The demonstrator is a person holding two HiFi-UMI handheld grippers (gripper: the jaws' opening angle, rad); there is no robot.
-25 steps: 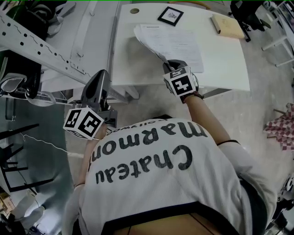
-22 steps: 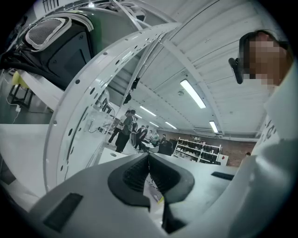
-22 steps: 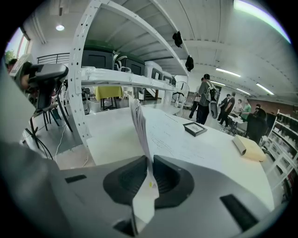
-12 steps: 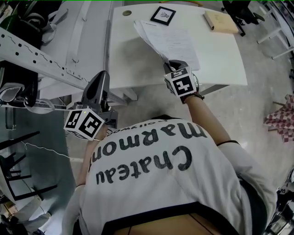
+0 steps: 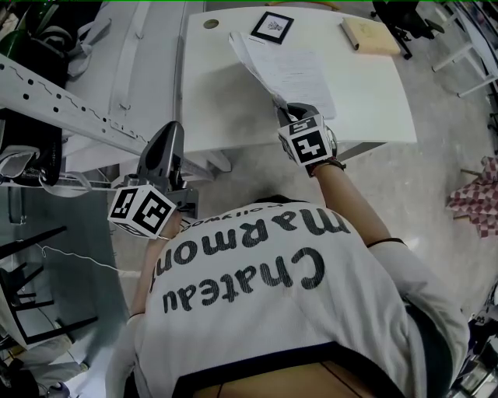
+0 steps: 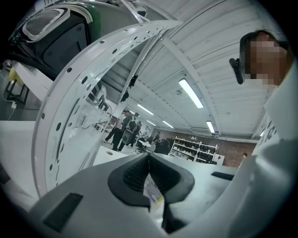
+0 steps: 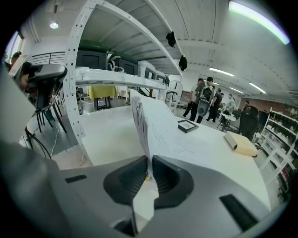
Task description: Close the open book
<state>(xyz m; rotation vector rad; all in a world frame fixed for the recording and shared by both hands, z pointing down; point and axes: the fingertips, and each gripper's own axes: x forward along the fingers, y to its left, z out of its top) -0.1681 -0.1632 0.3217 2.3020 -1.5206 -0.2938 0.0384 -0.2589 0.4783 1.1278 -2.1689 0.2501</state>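
An open book (image 5: 305, 74) lies on the white table (image 5: 373, 109), its right page flat. Its left half (image 5: 253, 61) is lifted and stands nearly upright. My right gripper (image 5: 282, 104) is shut on the near bottom corner of that lifted half. In the right gripper view the raised pages (image 7: 139, 121) rise straight out from between the closed jaws of the right gripper (image 7: 150, 161). My left gripper (image 5: 172, 132) hangs off the table's left front corner, over the floor. The left gripper (image 6: 149, 156) is shut with nothing in it.
A black-framed marker card (image 5: 271, 26) and a tan closed book (image 5: 372, 36) lie at the table's far edge. A round cable hole (image 5: 211, 23) is at its far left. A white perforated frame (image 5: 62, 109) stands left. A checkered cloth (image 5: 475, 206) lies on the floor at right.
The lifted left half of the book stands a little steeper than before. Both grippers stay about where they were.
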